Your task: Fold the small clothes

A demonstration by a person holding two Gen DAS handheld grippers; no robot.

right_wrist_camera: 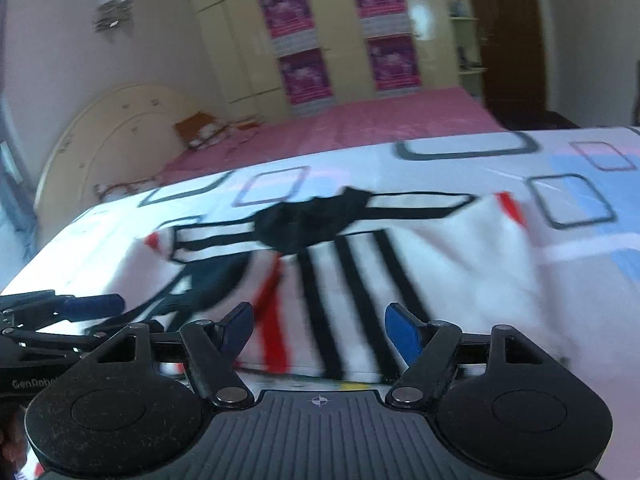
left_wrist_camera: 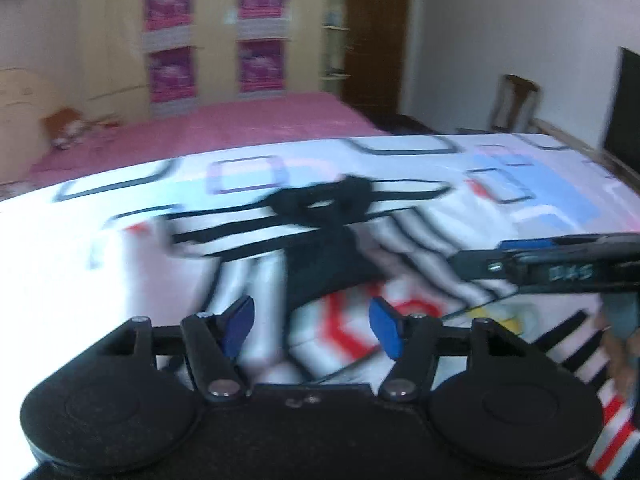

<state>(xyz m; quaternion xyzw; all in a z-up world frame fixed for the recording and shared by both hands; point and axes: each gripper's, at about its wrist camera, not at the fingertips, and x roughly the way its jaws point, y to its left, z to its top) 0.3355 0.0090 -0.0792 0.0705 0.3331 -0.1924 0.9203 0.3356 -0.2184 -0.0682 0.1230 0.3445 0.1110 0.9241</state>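
Striped shirt [right_wrist_camera: 360, 280] lay on patterned sheet [right_wrist_camera: 580, 240], collar away, long axis pointing away from both tools. Left gripper [left_wrist_camera: 312, 328] and right gripper [right_wrist_camera: 320, 332] spread, empty, over near hem; neither clearly nearer.

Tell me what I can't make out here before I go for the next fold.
- Striped garment, left wrist view: motion blur smears its edges and folds.
- Garment's near hem, right wrist view: hidden behind the right tool.
- Right tool, left wrist view: cut off by the picture's right edge.
- Left tool, right wrist view: cut off by the left edge.
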